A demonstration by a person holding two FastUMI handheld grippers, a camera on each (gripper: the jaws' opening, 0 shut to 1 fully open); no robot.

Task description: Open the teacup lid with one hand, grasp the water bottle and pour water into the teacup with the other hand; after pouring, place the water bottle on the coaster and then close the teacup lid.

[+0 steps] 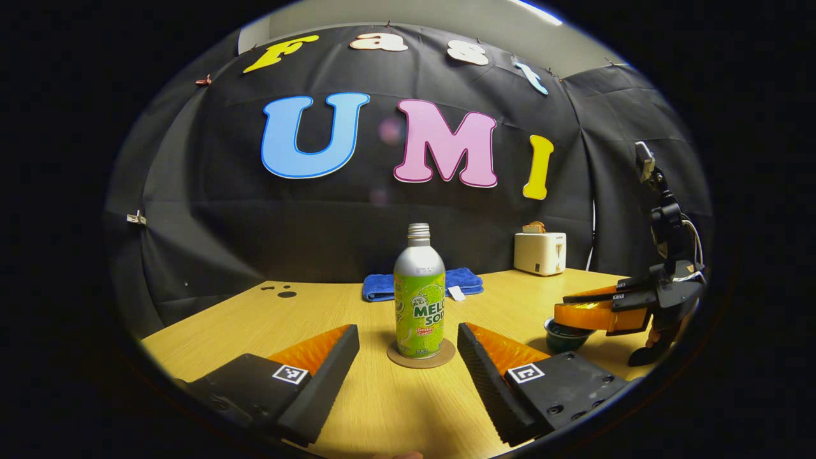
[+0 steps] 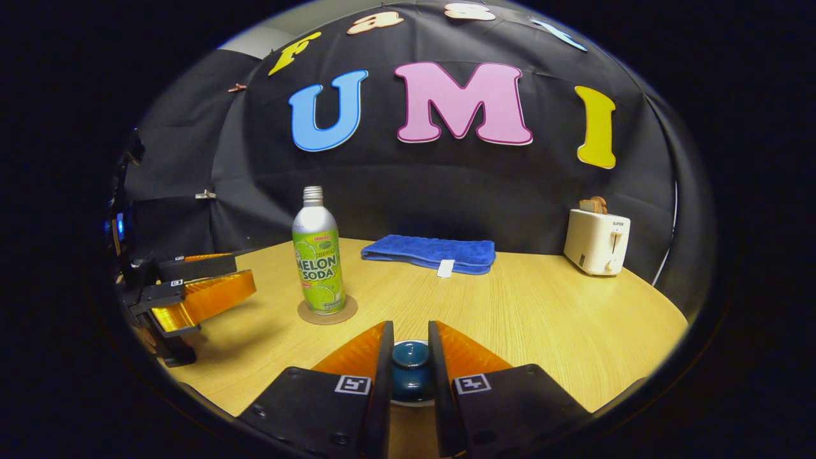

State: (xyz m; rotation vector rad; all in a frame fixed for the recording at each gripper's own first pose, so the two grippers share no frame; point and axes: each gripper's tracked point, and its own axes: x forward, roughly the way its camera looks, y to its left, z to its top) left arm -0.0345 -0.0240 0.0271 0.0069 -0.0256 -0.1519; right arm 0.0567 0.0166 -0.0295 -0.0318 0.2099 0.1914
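Left gripper view, left to right: the left gripper [image 1: 408, 347] has its 2 fingers spread wide apart, grasping nothing, with the water bottle [image 1: 419, 299] centred in the gap between them but farther off, clear of both fingers. The bottle stands upright on the round coaster [image 1: 421, 361] on the wooden table [image 1: 210, 319], capless neck up. Behind it lies a folded blue towel [image 1: 464, 279], and to the right of that a white toaster [image 1: 540, 252] stands against the booth wall. At the far right, the right gripper [image 1: 561, 312] reaches in over the dark teacup [image 1: 561, 336], whose rim shows beneath the orange fingers. Right gripper view, left to right: the left gripper [image 2: 245, 271] enters from the left edge, its orange fingers apart and pointing toward the water bottle [image 2: 319, 255], which stands on the coaster [image 2: 327, 312] near their tips without touching them. The blue towel [image 2: 428, 252] lies at the back centre and the toaster [image 2: 597, 241] at the right. In the foreground the right gripper [image 2: 409, 344] is clenched on the knob of the teacup lid [image 2: 409, 366], 1 finger pressing each side; the lid sits just below and between the fingertips, and whether it rests on the cup cannot be told.
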